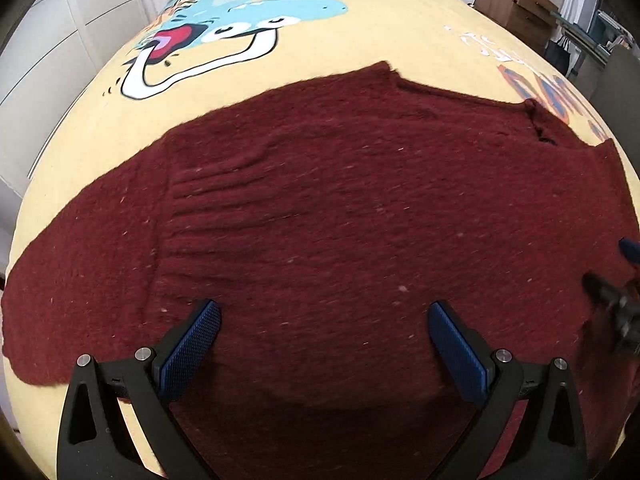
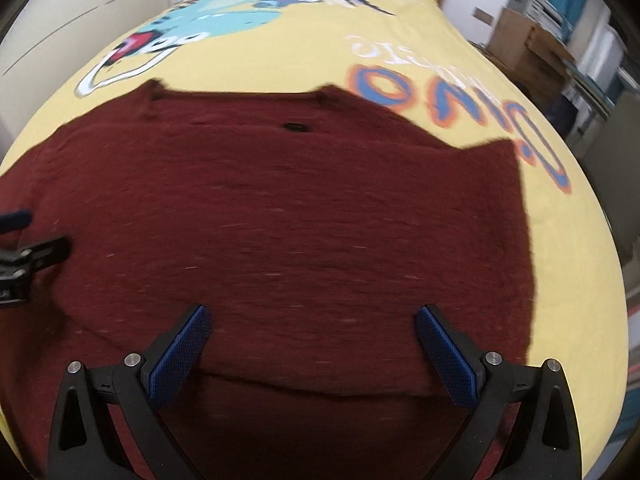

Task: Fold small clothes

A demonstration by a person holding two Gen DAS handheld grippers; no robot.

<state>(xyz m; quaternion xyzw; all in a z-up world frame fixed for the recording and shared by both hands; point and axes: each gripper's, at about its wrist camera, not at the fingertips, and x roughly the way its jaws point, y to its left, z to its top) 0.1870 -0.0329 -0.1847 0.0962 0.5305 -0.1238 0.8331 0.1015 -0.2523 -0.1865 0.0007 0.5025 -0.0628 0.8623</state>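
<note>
Maroon knit sweater [image 1: 340, 208]: spread flat on yellow cartoon-print bedspread [image 1: 360, 40]. Left gripper [image 1: 324, 320] and right gripper [image 2: 314, 322]: both above its lower body, jaws spread wide, pinching nothing.

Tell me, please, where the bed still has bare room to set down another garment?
Bare yellow bedspread lies beyond the sweater collar, toward the headboard, plus a strip right of the sweater's edge. The near half is crowded by sweater.
</note>
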